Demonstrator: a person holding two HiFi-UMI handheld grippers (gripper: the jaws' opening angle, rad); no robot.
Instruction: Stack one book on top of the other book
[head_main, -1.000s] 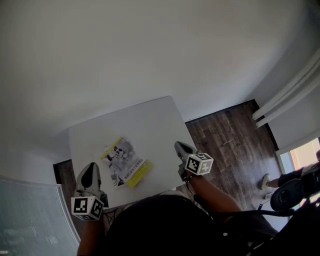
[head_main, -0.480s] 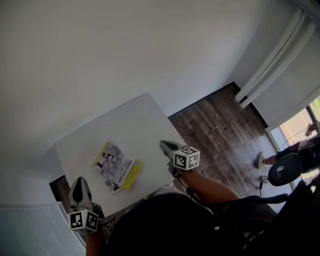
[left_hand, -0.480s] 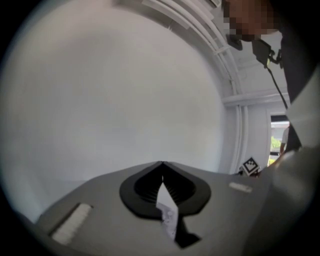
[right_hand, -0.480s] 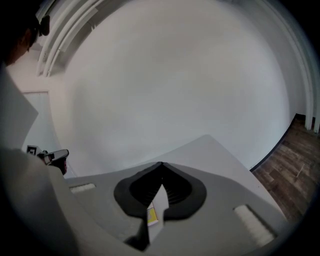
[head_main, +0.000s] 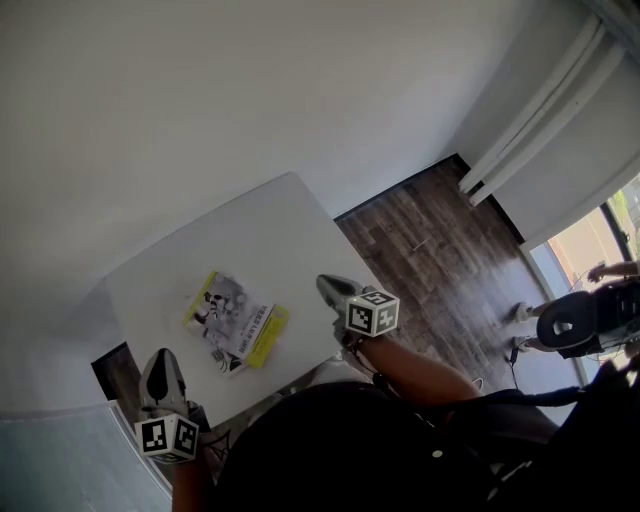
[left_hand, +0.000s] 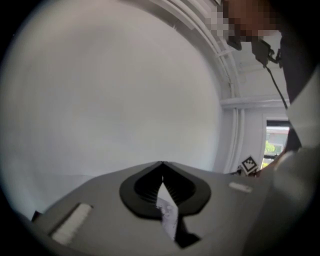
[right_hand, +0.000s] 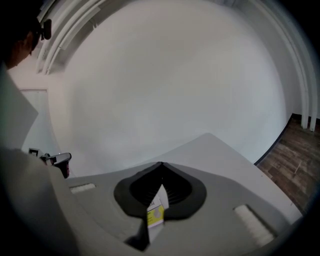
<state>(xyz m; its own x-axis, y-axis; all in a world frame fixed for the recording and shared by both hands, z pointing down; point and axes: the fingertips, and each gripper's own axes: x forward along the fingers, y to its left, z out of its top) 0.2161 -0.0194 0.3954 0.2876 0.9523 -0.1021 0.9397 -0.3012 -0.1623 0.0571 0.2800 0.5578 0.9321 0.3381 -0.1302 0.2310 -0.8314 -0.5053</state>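
Observation:
Two books lie stacked on the white table (head_main: 270, 235). The top book (head_main: 228, 311) has a pale cover with a dark figure, and the yellow book (head_main: 267, 337) peeks out under its near right edge. My left gripper (head_main: 160, 357) hovers at the table's near left corner, left of the stack and apart from it, shut and empty. My right gripper (head_main: 326, 284) sits over the near right edge, right of the stack, also shut and empty. In both gripper views the dark pads meet at their tips, left gripper (left_hand: 161, 165) and right gripper (right_hand: 161, 165).
Dark wood floor (head_main: 430, 250) spreads to the right of the table. White pipes (head_main: 540, 110) run along the far right wall. A person and dark gear (head_main: 575, 325) are at the right edge. The table's near edge is against my body.
The head view has swung, so the table now sits lower left in frame. Both grippers drifted slightly with jaws still shut. The stacked books have not moved on the table.

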